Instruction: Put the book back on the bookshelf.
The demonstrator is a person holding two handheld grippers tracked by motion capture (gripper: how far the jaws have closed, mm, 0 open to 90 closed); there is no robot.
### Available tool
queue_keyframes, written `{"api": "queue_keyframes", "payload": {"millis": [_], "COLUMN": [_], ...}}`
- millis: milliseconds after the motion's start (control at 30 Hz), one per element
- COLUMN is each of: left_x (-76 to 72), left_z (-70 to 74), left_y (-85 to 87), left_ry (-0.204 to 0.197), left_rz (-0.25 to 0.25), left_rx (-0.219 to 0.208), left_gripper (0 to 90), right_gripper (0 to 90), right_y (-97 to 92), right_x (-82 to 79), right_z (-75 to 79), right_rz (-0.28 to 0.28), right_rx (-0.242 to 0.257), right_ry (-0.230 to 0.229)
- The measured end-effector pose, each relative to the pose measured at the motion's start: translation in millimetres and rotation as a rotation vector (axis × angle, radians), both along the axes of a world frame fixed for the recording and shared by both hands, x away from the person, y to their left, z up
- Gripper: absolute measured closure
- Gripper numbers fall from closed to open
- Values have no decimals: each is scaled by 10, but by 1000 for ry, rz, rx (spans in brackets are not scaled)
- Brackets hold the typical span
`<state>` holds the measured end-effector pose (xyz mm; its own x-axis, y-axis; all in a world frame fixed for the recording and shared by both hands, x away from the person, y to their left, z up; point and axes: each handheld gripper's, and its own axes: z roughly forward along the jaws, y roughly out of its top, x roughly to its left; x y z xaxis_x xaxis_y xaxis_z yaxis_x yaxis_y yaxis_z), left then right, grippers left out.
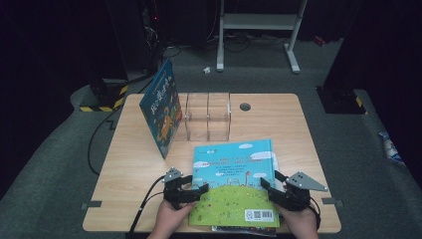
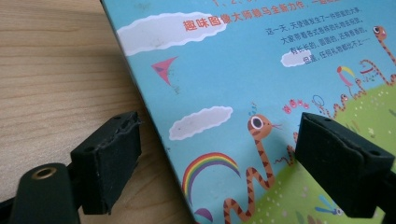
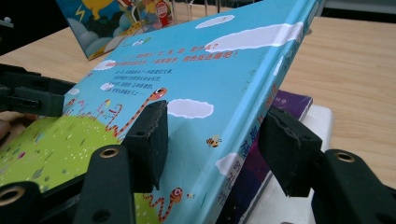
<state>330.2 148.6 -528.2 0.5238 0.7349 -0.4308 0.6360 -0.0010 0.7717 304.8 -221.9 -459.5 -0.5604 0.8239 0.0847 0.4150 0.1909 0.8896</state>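
Left gripper [image 1: 196,190] sitting spread, straddling left edge of blue picture book [image 1: 234,181], pads clear. Right gripper [image 1: 272,188] straddling raised spine edge; pinching unclear.

Glossy card book cover [image 1: 234,181]; matt wood-grain table [image 1: 129,164]; clear plastic holder [image 1: 208,115]
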Motion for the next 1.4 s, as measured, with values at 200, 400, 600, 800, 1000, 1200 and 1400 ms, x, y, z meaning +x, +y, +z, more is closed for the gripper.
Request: {"api": "queue_keyframes", "payload": {"millis": [200, 400, 600, 800, 1000, 1200, 1400], "left_x": [19, 10, -60, -140, -153, -157, -140], "left_z": [15, 100, 225, 376, 479, 538, 606], "left_y": [16, 45, 88, 153, 224, 306, 379], "left_ry": [1, 5, -39, -134, -190, -216, -246], "left_rz": [-16, -16, 28, 84, 125, 152, 163], "left_rx": [-24, -21, -30, 6, 29, 29, 61], "left_gripper": [170, 198, 238, 310, 349, 391, 415], "right_gripper": [433, 432, 434, 447, 478, 503, 517], "right_y": [12, 30, 85, 157, 222, 302, 380], "right_x": [-15, -47, -121, -121, -84, -44, -18], "right_z": [20, 56, 151, 216, 270, 327, 353], "right_rz": [7, 20, 38, 26, 27, 22, 15], "right_rx": [-2, -1, -9, -21, -16, -2, 11], "right_ry": [-27, -68, -156, -189, -211, -221, -231]}}
